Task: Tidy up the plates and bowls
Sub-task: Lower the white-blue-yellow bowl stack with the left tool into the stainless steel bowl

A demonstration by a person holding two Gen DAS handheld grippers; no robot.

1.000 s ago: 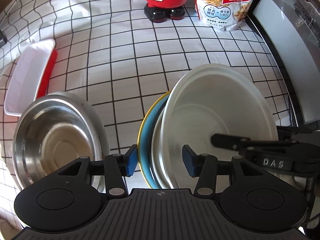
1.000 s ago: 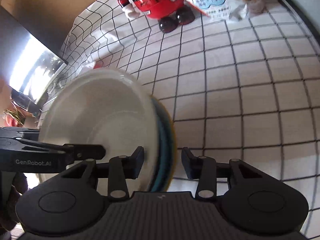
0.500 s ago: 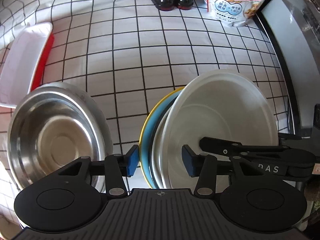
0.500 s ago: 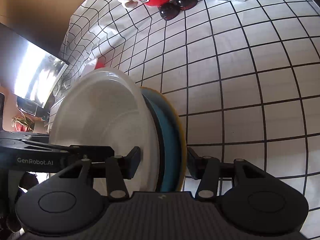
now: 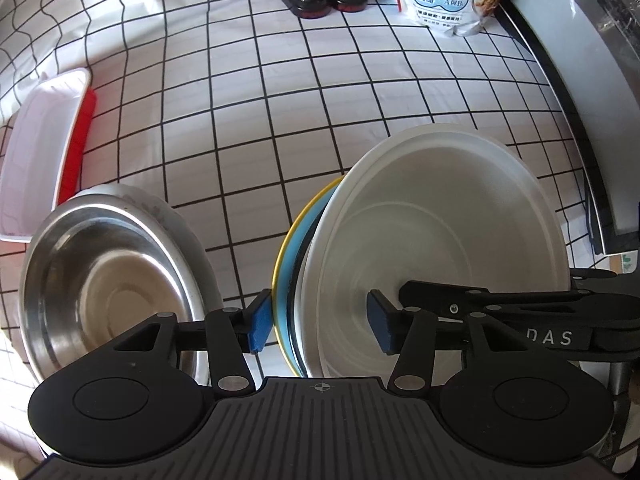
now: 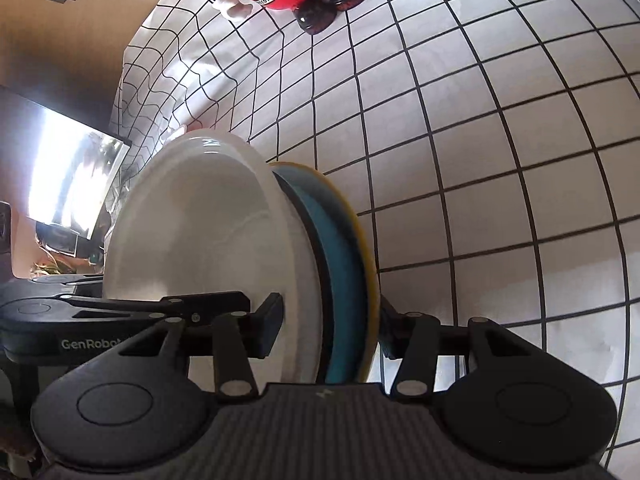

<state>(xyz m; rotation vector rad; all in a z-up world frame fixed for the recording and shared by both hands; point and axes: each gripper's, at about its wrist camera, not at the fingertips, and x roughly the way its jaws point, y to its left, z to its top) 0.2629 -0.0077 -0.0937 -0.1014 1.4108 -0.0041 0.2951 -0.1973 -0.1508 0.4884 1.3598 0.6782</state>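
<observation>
Holding: stack of plates (image 5: 436, 240) on edge above tablecloth (image 5: 280, 100) near edge, grouped.
L gripper (image 5: 320, 322): straddles stack, contact unclear.
R gripper (image 6: 328, 328): clamping stack.
Left: steel bowl (image 5: 108, 276) apart, near-left corner.

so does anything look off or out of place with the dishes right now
Nothing spilled or broken. The odd part is the stack: the white plate and the blue dish with a yellow rim stand on edge, not flat, bracketed by both the left gripper and the right gripper. The steel bowl also sits tilted.
</observation>
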